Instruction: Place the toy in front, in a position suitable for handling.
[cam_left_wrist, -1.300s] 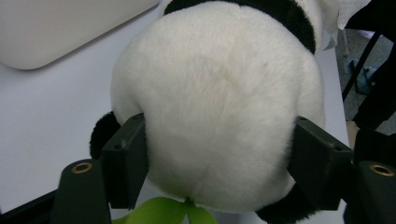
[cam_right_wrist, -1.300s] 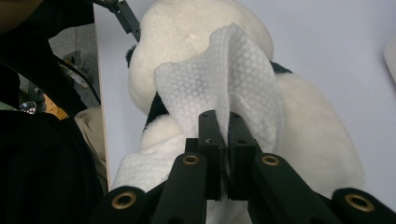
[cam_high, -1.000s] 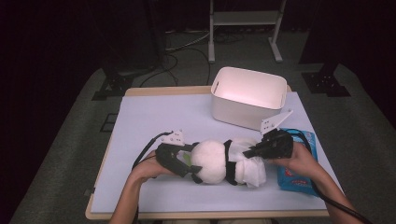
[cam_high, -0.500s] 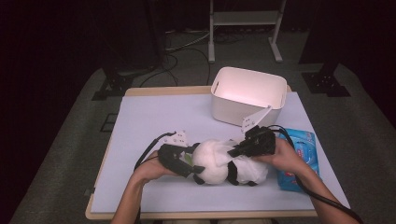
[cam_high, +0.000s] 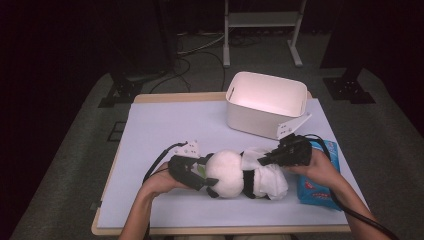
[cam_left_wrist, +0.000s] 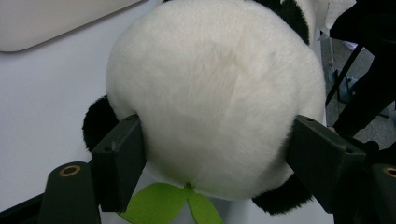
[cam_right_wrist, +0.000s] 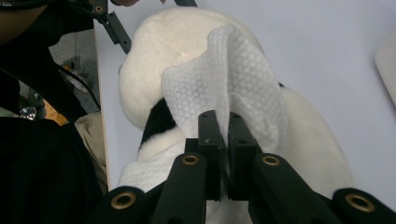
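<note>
A black-and-white plush panda (cam_high: 227, 175) lies on its side near the table's front edge. My left gripper (cam_high: 204, 179) grips its round white head (cam_left_wrist: 215, 93) from the left. Its jaws have just been closing, and the pads press into the fur on both sides. A green felt leaf (cam_left_wrist: 173, 205) hangs below the head. My right gripper (cam_high: 262, 161) comes in from the right, shut on a white textured wipe (cam_right_wrist: 224, 74). The wipe drapes over the panda's body (cam_right_wrist: 154, 51) and bunches at its right end (cam_high: 272, 182).
A blue pack of wipes (cam_high: 320, 187) lies under the right hand. A white plastic bin (cam_high: 265, 105) stands at the back right of the pale tabletop (cam_high: 170, 125). Each gripper's cable trails toward the front edge.
The right gripper swept the wipe left across the panda, then drew back to the right. The left hand stayed in place at the head.
</note>
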